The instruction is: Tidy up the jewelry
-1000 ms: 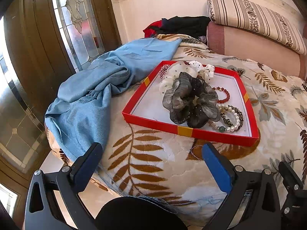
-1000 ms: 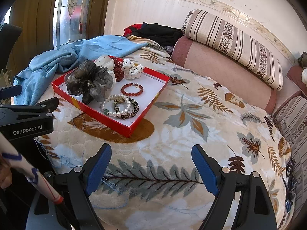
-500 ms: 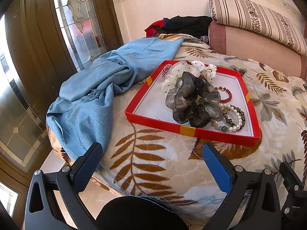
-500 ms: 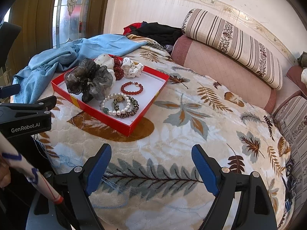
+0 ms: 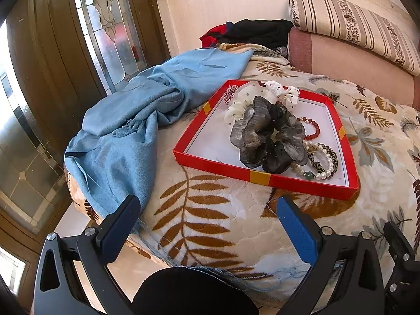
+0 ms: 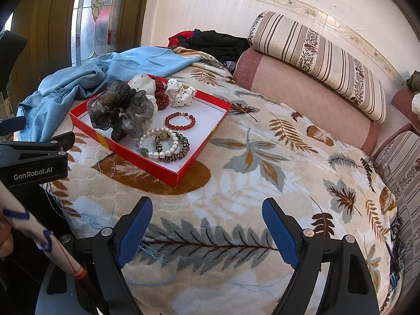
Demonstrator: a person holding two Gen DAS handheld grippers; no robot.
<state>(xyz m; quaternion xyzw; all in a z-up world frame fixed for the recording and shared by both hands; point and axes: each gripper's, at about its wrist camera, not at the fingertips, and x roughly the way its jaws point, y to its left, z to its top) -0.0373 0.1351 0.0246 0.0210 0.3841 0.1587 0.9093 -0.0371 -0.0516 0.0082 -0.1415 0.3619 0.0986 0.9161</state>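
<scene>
1. Little change from the earlier frames is seen: the red tray (image 5: 265,177) is still found on the bed (image 5: 204,210), beside the blue cloth (image 5: 126,136).
2. Scrunchies (image 5: 267,136) and bracelets (image 6: 168,144) are kept inside the tray.
3. The left gripper (image 5: 207,216) and right gripper (image 6: 207,223) are held wide apart, empty, short of the tray.

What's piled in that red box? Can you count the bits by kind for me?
In the red box:
Scrunchies: 5, namely grey, cream, dark red dotted, white dotted, leopard print
Bead bracelets: 2, namely red, pearl
Total: 7
</scene>
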